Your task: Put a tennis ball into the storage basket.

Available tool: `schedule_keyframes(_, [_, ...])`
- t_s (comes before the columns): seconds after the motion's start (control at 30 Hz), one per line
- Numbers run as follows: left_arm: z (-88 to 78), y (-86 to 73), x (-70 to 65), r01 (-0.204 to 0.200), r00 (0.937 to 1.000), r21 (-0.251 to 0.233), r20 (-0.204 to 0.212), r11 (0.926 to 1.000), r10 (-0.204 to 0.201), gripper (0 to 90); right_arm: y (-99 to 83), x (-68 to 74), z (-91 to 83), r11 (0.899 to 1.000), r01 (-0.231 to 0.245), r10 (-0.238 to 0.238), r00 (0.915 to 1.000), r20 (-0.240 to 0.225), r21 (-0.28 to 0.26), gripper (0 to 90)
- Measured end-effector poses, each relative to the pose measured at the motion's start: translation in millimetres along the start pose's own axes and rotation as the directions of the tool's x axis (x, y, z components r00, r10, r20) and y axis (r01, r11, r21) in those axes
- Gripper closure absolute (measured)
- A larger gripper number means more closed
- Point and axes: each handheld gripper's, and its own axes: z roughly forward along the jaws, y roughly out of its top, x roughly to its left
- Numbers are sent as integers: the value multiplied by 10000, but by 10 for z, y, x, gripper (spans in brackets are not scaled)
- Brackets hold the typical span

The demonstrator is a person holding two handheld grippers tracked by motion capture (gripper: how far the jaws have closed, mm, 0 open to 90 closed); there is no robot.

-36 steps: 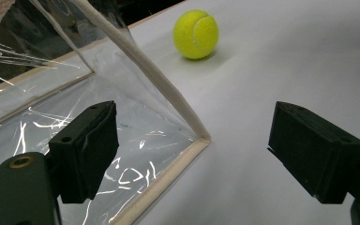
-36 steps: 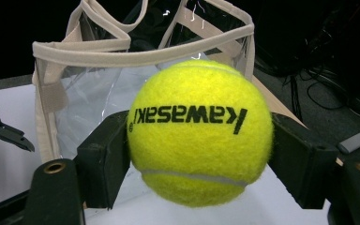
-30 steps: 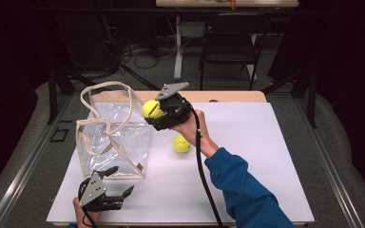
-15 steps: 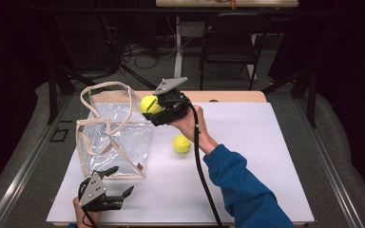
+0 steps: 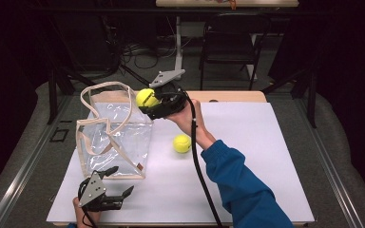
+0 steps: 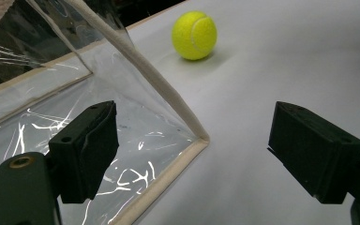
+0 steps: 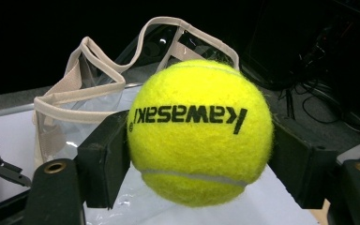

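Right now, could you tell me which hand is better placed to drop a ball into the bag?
Right. The right hand-held gripper is shut on a ball by the bag's open rim. The left hand-held gripper rests open and low at the bag's near corner, holding nothing.

Over the last second I have carried the tennis ball [image 5: 145,97], clamped in my right fingers [image 5: 150,99], a little to the left and farther off, so it now hangs above the far right rim of the clear bag [image 5: 116,137].

Clear bag [image 6: 37,93] cut off at left edge
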Motion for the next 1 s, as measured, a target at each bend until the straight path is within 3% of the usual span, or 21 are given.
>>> schedule_keyframes(1.0, [-1,5,6,9,10000,-74,-1,10000,-9,160,195,27,177,9997,-47,46,10000,-41,-258,262])
